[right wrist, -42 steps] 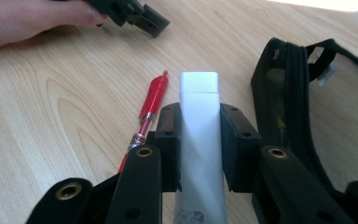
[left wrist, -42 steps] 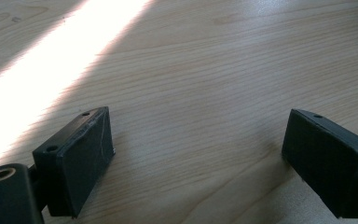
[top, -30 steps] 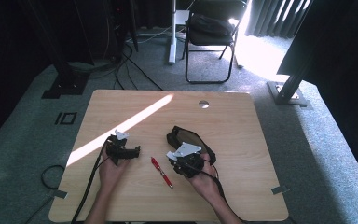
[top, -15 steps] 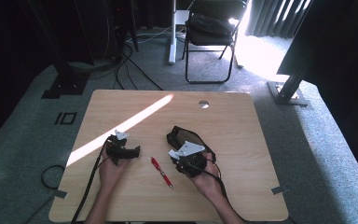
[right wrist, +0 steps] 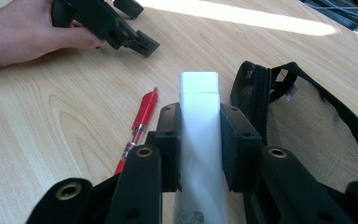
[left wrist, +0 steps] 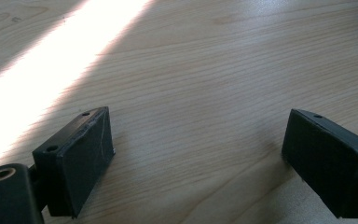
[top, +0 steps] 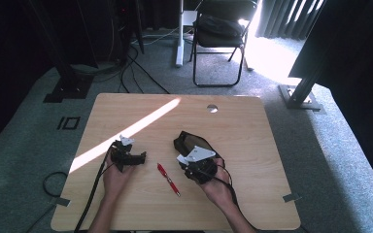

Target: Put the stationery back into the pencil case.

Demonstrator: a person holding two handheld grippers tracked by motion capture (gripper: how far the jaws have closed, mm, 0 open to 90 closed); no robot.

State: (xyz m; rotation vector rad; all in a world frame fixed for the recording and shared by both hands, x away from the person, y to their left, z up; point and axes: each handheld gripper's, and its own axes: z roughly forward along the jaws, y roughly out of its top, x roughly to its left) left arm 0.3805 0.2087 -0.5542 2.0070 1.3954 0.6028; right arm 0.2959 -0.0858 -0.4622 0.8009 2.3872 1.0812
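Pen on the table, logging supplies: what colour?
Red pen, clearest in the right gripper view.

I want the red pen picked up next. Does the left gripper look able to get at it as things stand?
Probably yes. The left gripper is open with nothing between its jaws, and bare table lies between it and the red pen. The right gripper, shut on a white stick, sits on the pen's other side.

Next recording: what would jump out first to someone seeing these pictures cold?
The white rectangular tube stands out, clamped between the pads of the right gripper, with the open black mesh zip pouch just beside it. A red pen lies on the light wooden table between the two hands. A bright diagonal stripe of sunlight crosses the tabletop beyond the left gripper, whose jaws stand wide apart and empty.
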